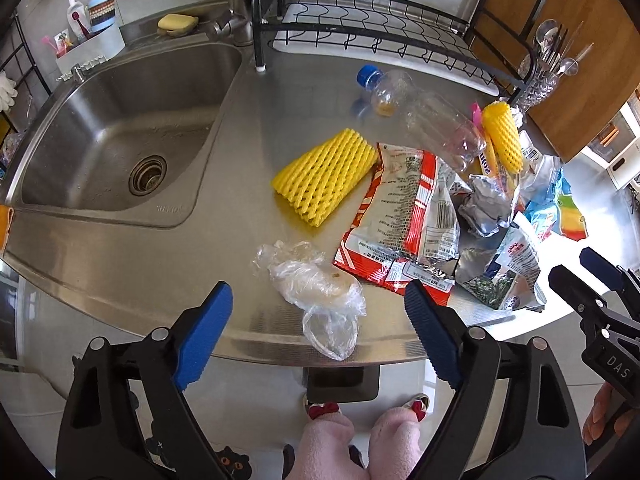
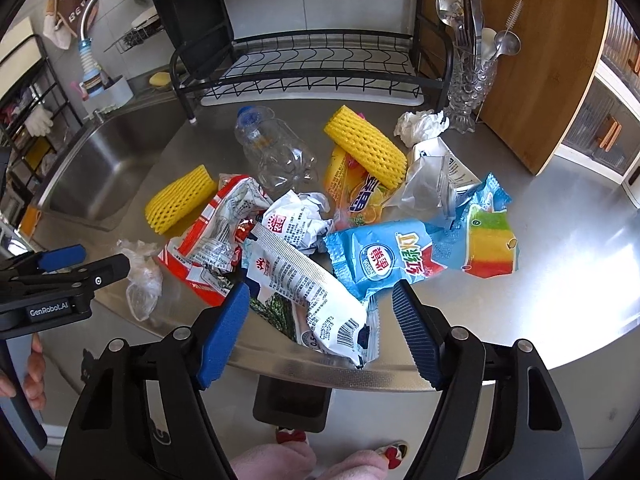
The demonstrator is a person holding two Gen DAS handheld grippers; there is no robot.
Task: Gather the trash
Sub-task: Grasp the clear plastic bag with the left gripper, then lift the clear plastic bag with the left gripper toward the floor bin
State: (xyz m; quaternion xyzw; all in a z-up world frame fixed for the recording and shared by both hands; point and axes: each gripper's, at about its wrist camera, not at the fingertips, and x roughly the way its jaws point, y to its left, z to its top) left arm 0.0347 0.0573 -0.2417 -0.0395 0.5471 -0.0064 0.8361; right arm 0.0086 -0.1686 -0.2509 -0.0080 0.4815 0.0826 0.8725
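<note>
Start of the pick, nothing collected yet by the look of it. My left gripper (image 1: 318, 334) is spread wide and empty, lower centre of its view, straddling the crumpled clear plastic bag (image 1: 316, 284) that lies at the counter's front edge. My right gripper (image 2: 320, 330) is also wide apart, holding nothing, with the white barcode wrapper (image 2: 316, 296) between its fingers, overhanging the edge. Next move, I'd say: ease each forward and down, close on the thin film without pushing it off the lip.

Rest of the trash sits mid-frame: red-white snack bag (image 1: 400, 216), yellow foam net (image 1: 324, 176), clear bottle (image 2: 276, 152), blue ice-pop wrapper (image 2: 384, 258). Sink (image 1: 48, 136) left, dish rack (image 2: 304, 36) behind. No bin visible; a dark block under the counter edge, can't tell what.
</note>
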